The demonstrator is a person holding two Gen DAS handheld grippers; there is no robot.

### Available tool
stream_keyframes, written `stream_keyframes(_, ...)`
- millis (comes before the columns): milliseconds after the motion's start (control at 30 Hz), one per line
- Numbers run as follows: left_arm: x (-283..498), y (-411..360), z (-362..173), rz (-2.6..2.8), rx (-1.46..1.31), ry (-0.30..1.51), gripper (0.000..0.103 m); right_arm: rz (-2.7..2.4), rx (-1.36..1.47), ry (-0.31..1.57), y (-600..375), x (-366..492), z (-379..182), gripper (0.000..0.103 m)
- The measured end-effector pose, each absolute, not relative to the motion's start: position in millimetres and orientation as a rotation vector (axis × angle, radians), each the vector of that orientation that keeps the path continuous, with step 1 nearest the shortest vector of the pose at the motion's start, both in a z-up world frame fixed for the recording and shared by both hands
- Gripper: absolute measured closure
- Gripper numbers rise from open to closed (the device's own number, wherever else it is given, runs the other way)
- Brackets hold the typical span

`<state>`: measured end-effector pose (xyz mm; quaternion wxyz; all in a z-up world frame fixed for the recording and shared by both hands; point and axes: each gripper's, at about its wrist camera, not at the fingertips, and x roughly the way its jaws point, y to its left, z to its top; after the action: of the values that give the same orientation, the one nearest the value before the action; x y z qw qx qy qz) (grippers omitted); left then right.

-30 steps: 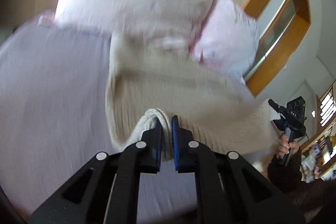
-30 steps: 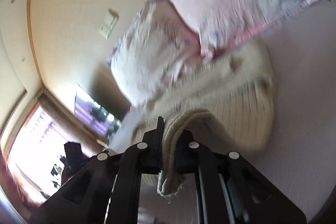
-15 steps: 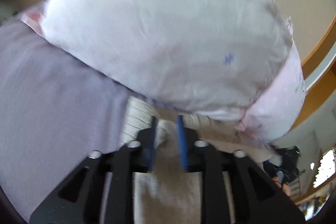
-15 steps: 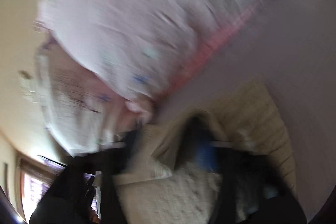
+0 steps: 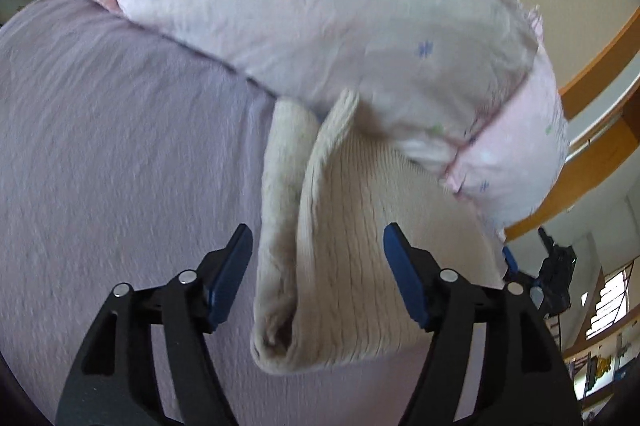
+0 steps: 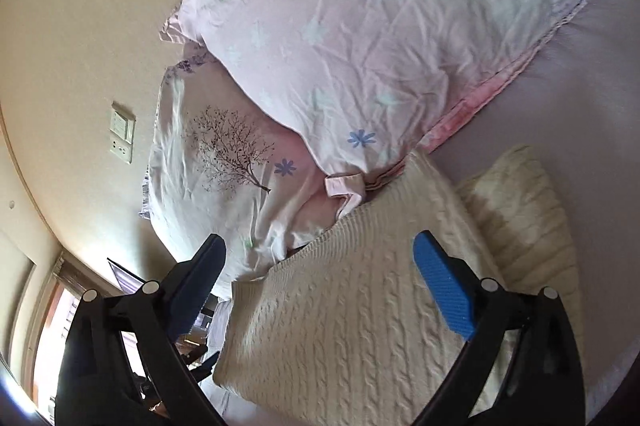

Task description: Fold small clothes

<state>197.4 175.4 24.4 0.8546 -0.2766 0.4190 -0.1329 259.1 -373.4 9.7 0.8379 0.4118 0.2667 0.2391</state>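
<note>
A cream cable-knit sweater (image 5: pixel 340 266) lies folded on the lilac bed sheet (image 5: pixel 120 146), its far edge against the pillows. My left gripper (image 5: pixel 318 274) is open, its blue pads on either side of the sweater's folded near end, not gripping it. In the right wrist view the same sweater (image 6: pixel 340 326) lies flat under my right gripper (image 6: pixel 320 286), which is open and empty just above it. The other gripper (image 5: pixel 556 274) shows at the far right of the left wrist view.
Two pale pink flowered pillows (image 6: pixel 380 26) lean against the beige wall (image 6: pixel 80 26) right behind the sweater. A wall switch (image 6: pixel 122 136) sits left of them. Wooden trim (image 5: pixel 592 66) and a window (image 5: pixel 612 302) are at the right. The sheet (image 6: pixel 580 106) extends beside the sweater.
Both grippers were shut on the sweater's edge and carried it toward the pillows. Both have now opened and let go; the sweater lies folded on the sheet.
</note>
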Motion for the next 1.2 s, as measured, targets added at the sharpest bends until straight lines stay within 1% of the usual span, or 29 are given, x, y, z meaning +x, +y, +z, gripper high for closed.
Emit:
stream_keyframes(100, 198, 163, 14, -0.281, -0.547, 0.943, 0.034, 0.478, 0.887, 0.56, -380, 256, 1, 0.005)
stream_keyframes(133, 199, 160, 11, -0.273, -0.535, 0.954, 0.032, 0.479, 0.9, 0.562, -382, 255, -2, 0.005)
stream_keyframes(267, 203, 153, 9, -0.24, -0.525, 0.935, 0.032, 0.497, 0.917, 0.538, -386, 254, -1, 0.005)
stream_keyframes(300, 204, 155, 8, -0.239, -0.552, 0.926, 0.035, 0.505, 0.916, 0.528, -387, 253, 1, 0.005)
stream_keyframes(333, 206, 158, 6, -0.24, -0.582, 0.92, 0.045, 0.509, 0.917, 0.523, -387, 253, 1, 0.005)
stream_keyframes(367, 208, 163, 2, -0.242, -0.636, 0.915, 0.051, 0.517, 0.92, 0.521, -388, 252, 1, 0.005)
stream_keyframes(400, 212, 167, -3, -0.257, -0.703, 0.922, 0.069, 0.527, 0.923, 0.519, -388, 252, 1, 0.005)
stream_keyframes(433, 215, 172, -12, -0.276, -0.785, 0.931, 0.081, 0.532, 0.925, 0.52, -390, 251, 2, 0.005)
stream_keyframes(467, 217, 179, -22, -0.305, -0.886, 0.929, 0.083, 0.533, 0.924, 0.52, -390, 251, 2, 0.005)
stream_keyframes(500, 217, 183, -24, -0.321, -0.928, 0.921, 0.085, 0.536, 0.923, 0.518, -391, 251, 3, 0.005)
stream_keyframes(600, 213, 182, -14, -0.374, -0.998, 0.873, 0.087, 0.528, 0.898, 0.5, -397, 246, 7, 0.005)
stream_keyframes(733, 213, 141, 45, -0.52, -0.946, 0.766, 0.088, 0.5, 0.897, 0.453, -409, 237, 17, 0.005)
stream_keyframes(833, 222, 61, 97, -0.696, -0.828, 0.723, 0.088, 0.464, 0.892, 0.427, -418, 232, 24, 0.005)
stream_keyframes(900, 229, 9, 111, -0.8, -0.766, 0.729, 0.088, 0.433, 0.877, 0.419, -423, 230, 28, 0.005)
stream_keyframes(967, 240, -62, 112, -0.892, -0.674, 0.769, 0.087, 0.391, 0.852, 0.424, -427, 230, 30, 0.005)
stream_keyframes(1067, 255, -160, 89, -0.961, -0.559, 0.897, 0.082, 0.344, 0.83, 0.451, -434, 234, 29, 0.005)
stream_keyframes(1133, 256, -180, 83, -1.024, -0.591, 0.917, 0.082, 0.314, 0.846, 0.484, -443, 238, 24, 0.005)
stream_keyframes(1200, 251, -173, 87, -1.066, -0.616, 0.877, 0.081, 0.303, 0.858, 0.516, -448, 243, 21, 0.005)
